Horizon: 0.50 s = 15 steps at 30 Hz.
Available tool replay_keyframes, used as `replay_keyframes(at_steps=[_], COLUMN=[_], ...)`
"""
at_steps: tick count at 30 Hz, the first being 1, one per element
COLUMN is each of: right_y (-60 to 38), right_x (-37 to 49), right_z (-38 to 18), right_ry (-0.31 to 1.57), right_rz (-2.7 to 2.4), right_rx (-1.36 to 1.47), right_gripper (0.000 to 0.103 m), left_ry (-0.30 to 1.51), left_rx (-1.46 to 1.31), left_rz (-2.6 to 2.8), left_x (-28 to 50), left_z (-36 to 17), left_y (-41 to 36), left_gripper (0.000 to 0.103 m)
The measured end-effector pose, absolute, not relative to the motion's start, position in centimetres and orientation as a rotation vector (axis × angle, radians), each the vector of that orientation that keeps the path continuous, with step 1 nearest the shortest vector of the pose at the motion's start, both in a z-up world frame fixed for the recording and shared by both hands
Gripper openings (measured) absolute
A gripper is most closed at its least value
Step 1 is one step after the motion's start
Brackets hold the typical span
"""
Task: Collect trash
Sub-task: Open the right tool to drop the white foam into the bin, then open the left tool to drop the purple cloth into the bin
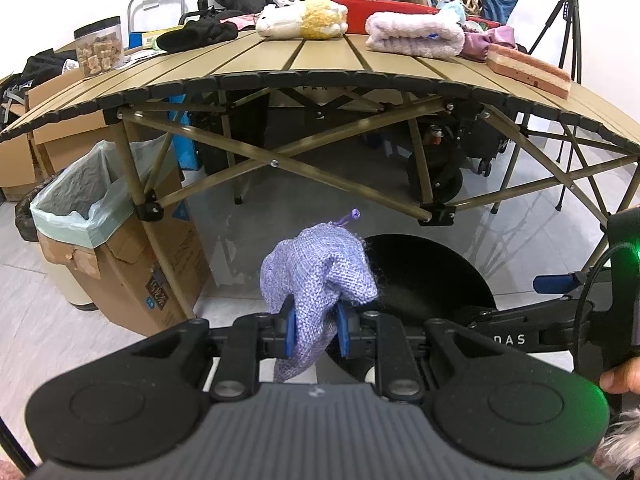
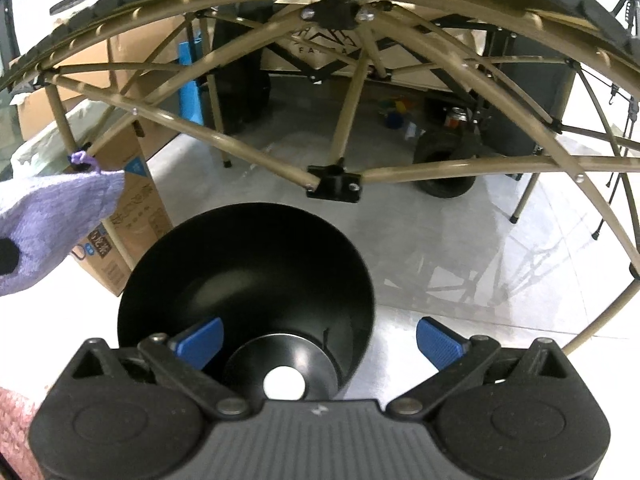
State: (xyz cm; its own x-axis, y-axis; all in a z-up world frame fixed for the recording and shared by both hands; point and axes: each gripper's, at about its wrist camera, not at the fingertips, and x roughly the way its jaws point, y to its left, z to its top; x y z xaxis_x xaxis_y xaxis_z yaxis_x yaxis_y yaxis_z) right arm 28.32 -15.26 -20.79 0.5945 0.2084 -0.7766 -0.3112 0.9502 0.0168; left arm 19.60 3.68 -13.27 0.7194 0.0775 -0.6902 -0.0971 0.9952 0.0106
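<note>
My left gripper [image 1: 316, 332] is shut on a purple mesh pouch [image 1: 320, 272] and holds it in the air in front of the folding table. The pouch [image 2: 52, 216] also shows at the left edge of the right wrist view. A black round bin [image 2: 248, 272] stands on the floor just below my right gripper [image 2: 320, 340], which is open with nothing between its blue pads. A white round spot [image 2: 284, 384] shows at the bin's bottom. In the left wrist view the bin [image 1: 432, 276] sits behind and to the right of the pouch.
A cardboard box lined with a pale green bag [image 1: 80, 208] stands at the left by a table leg. The slatted folding table [image 1: 320, 64] carries towels, a plush toy and a jar. A wagon [image 2: 440, 160] sits under it. A tripod [image 1: 568, 40] stands at the right.
</note>
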Motion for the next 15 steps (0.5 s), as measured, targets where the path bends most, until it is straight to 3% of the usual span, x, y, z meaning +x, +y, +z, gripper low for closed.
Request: replay_keyframes(at_steps=[15], right_y=[-19.0], right_x=[28.2], right_z=[-18.0], right_ry=[0.899], right_rz=[0.163], right_rx=[-0.093], right_gripper=[0.103], left_ry=[0.751], left_rx=[-0.008], left_rz=[0.03], left_x=[21.2], left_z=[-13.3], left_y=[0.9], left_gripper=[0.02])
